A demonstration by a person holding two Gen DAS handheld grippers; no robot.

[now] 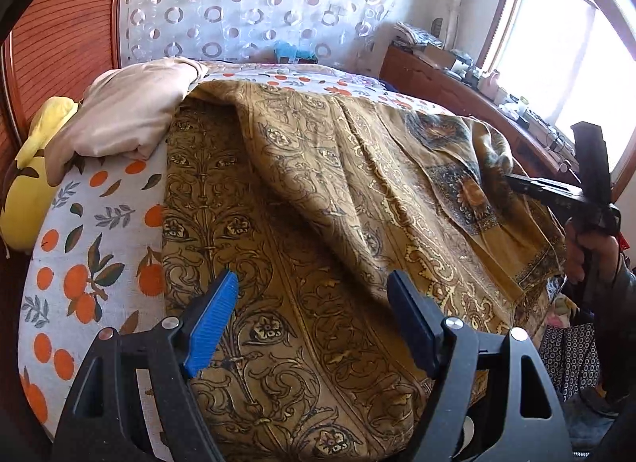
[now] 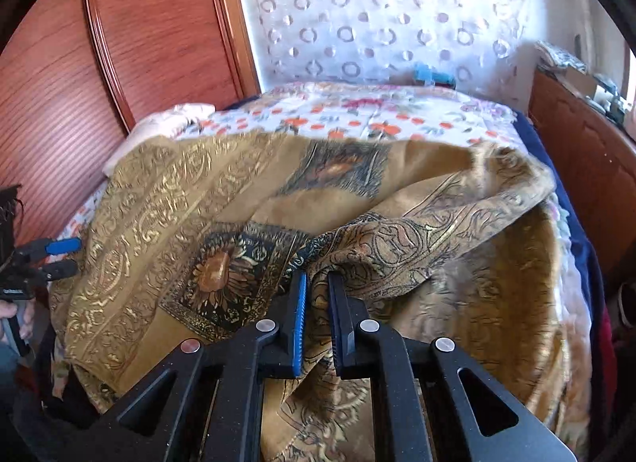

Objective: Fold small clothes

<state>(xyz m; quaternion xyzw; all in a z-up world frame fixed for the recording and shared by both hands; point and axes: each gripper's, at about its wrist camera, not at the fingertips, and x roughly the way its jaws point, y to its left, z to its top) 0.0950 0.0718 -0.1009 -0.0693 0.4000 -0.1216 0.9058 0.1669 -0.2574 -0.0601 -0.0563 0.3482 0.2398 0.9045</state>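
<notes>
On orange-print bedsheet [image 1: 79, 231], gold cloth [image 1: 278, 223], left tongs [image 1: 314, 291] spread, right tongs [image 2: 317, 283] pinching cloth, wooden headboard [image 2: 159, 33]

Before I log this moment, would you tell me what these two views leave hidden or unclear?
- Left wrist view: the right gripper fingertips, buried in the gold cloth.
- Both views: the cloth's full outline, cut off by the lower edge and the left gripper.
- Right wrist view: the cloth's far edge, blurred.
- Left wrist view: small items on the window shelf, too small to name.

Woven golden cloth [image 2: 167, 200], glossy wooden panel [image 2: 159, 33], cotton bedsheet [image 1: 91, 247]
</notes>
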